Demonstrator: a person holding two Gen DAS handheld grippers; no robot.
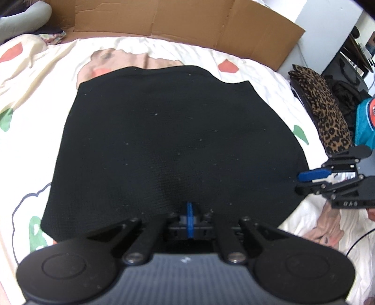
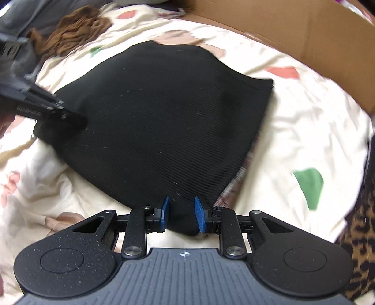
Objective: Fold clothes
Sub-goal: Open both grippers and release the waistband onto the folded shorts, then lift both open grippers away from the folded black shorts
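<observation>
My left tongs [image 1: 190, 217] are pressed together on the near hem of the black ribbed knit garment [image 1: 168, 140], which lies spread flat on the bed. My right tongs [image 2: 181, 214] stand partly spread with a bunched corner of the same garment between the blue pads [image 2: 166, 210]; I cannot confirm that the pads bear on it.

Risks, as I judge them: the right corner may slip out on lifting, since that hold looks loose. Uneven lifting between the two holds would skew the fold. The rumpled bedsheet could drag up with the knit.

The surface is a soft cream bedsheet with red and green patches [image 1: 257, 68]. A brown cardboard sheet [image 1: 187, 21] stands along the far side. A leopard-print cloth [image 1: 325, 110] lies at the bed's edge, and a crumpled brown fabric [image 2: 75, 30] near the far corner.
</observation>
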